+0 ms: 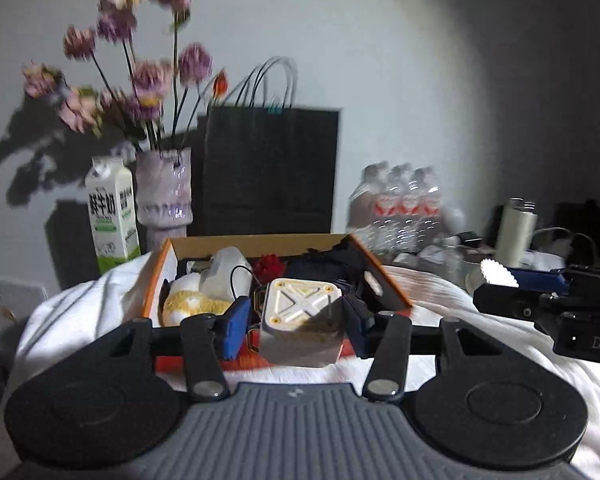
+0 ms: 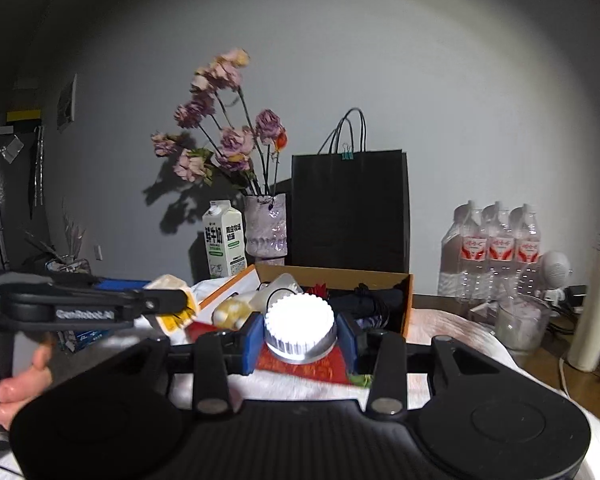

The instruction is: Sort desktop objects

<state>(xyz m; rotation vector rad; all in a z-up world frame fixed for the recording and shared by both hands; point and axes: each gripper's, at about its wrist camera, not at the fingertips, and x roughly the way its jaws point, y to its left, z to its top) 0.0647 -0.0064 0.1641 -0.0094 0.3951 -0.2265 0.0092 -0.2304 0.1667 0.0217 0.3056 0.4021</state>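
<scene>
Blue pads of the left hand-held gripper (image 1: 296, 326) are clamped on a cream cube-shaped box with an X pattern (image 1: 302, 326), held above the near edge of an orange-rimmed cardboard box (image 1: 384, 276). Alongside, the right hand-held gripper (image 2: 300, 338) is clamped on a white ribbed round lid (image 2: 300, 328), also just in front of that cardboard box. Fingers of a hand (image 2: 16, 390) show at the left of the right wrist view. Inside the cardboard box lie a yellow plush item (image 1: 192, 306), a red object and dark fabric. White cloth (image 1: 100, 304) covers the table. Behind stand 1 milk carton (image 1: 112, 216), a vase of pink flowers (image 1: 164, 196), a black paper bag (image 1: 272, 172) and 3 water bottles (image 2: 496, 252).
</scene>
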